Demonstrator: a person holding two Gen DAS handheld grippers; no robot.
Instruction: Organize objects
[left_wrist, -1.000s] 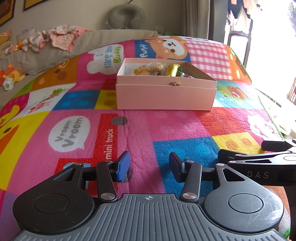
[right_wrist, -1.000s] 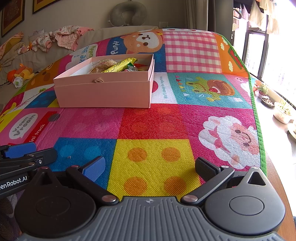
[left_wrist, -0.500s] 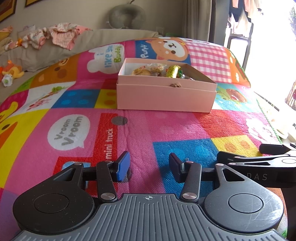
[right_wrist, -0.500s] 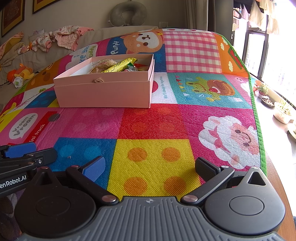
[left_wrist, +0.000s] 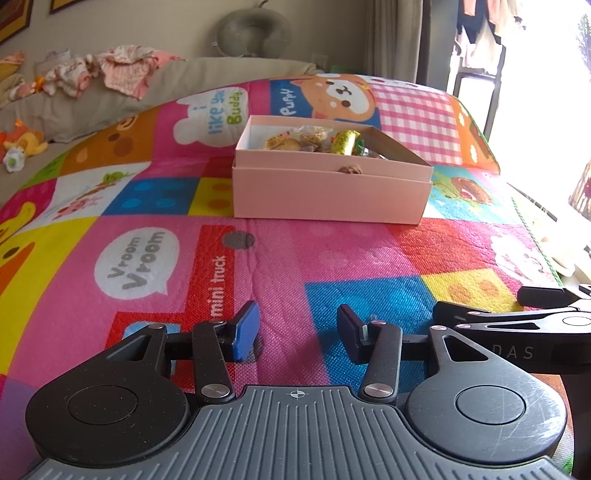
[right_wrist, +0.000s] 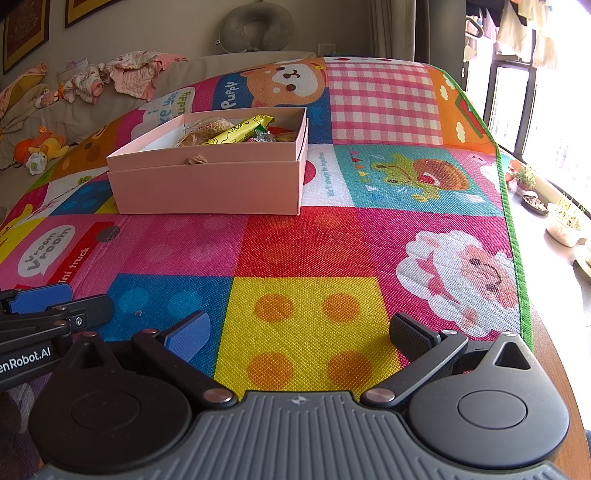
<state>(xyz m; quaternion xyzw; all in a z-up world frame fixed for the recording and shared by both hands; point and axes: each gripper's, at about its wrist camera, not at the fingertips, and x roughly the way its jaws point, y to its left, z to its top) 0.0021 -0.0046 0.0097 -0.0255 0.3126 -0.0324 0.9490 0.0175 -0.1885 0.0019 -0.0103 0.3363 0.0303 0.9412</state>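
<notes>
A pink cardboard box stands on the colourful play mat, holding several wrapped snacks, among them a yellow-green bar. My left gripper hovers low over the mat, well short of the box, open with nothing between its blue-padded fingers. My right gripper is beside it to the right, also open wide and empty, over a yellow square. Each gripper shows at the other view's edge.
A beige sofa with crumpled clothes, plush toys and a grey neck pillow lies beyond the mat. The mat's green edge runs down the right, with potted plants by the bright window.
</notes>
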